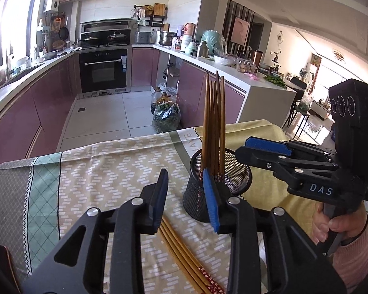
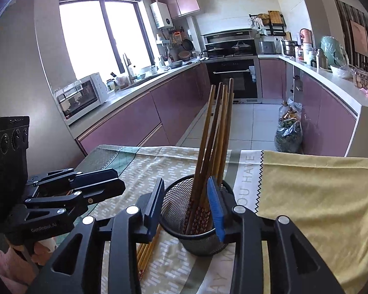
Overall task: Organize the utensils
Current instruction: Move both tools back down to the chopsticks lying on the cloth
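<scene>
Both grippers are hovering over a cloth-covered table in a purple-cabinet kitchen. Left gripper [image 1: 186,201] is holding its blue-padded fingers wide apart with nothing between them, poised above loose chopsticks [image 1: 184,252] lying flat on the patterned tablecloth [image 1: 105,161]. Right gripper [image 2: 186,205] is likewise standing spread and gripping nothing, its fingers flanking the near rim of a black mesh holder [image 2: 196,235] without visibly touching it.

Several wooden chopsticks [image 2: 218,132] are standing inside the mesh holder [image 1: 216,186], patterned ends down and plain tips fanning upward, leaning slightly to the left in the right wrist view. In the left wrist view the standing chopsticks [image 1: 213,122] are rising nearly upright, with the right gripper [image 1: 267,147] reaching in from the right beside the holder's rim.

More loose chopsticks [image 2: 147,252] are showing on the cloth just left of the holder, partly hidden under the right gripper's left finger. Left gripper [image 2: 110,181] is appearing at the left edge of the right wrist view, near the holder but apart from it.
</scene>
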`<act>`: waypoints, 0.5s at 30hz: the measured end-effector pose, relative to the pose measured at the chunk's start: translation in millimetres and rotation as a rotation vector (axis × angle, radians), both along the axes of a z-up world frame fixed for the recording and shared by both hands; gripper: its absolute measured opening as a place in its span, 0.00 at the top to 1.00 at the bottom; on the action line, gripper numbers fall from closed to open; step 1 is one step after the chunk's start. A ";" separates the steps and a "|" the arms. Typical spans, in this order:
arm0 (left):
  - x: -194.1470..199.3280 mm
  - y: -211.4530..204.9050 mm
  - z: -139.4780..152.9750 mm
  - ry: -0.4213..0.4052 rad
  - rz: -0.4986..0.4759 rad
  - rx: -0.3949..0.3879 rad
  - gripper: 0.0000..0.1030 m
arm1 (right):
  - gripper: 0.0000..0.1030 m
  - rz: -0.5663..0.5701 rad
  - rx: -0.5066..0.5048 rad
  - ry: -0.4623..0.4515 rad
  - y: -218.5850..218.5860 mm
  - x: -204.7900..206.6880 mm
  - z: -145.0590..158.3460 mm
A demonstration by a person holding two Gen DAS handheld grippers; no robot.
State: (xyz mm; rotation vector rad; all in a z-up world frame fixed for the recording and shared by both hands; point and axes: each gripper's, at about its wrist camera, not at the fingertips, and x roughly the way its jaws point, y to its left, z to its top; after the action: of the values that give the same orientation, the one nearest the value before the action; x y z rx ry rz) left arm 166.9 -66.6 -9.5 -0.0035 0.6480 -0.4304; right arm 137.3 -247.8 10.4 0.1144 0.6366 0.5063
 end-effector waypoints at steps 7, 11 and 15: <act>-29.8 28.9 -15.3 0.003 0.037 0.002 0.61 | 0.62 0.115 0.001 -0.009 14.4 -37.8 -2.2; -39.9 37.4 -34.5 0.055 0.044 0.007 0.59 | 0.62 0.140 -0.014 0.031 23.0 -43.4 -17.6; -47.7 39.8 -60.8 0.118 0.045 0.022 0.59 | 0.62 0.153 -0.013 0.102 32.6 -43.2 -42.5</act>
State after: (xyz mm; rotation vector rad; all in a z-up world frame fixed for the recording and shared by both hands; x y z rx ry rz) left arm 119.2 -26.8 -70.3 -0.0220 0.7671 -0.3818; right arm 94.1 -215.2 -32.0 0.0796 0.7516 0.6470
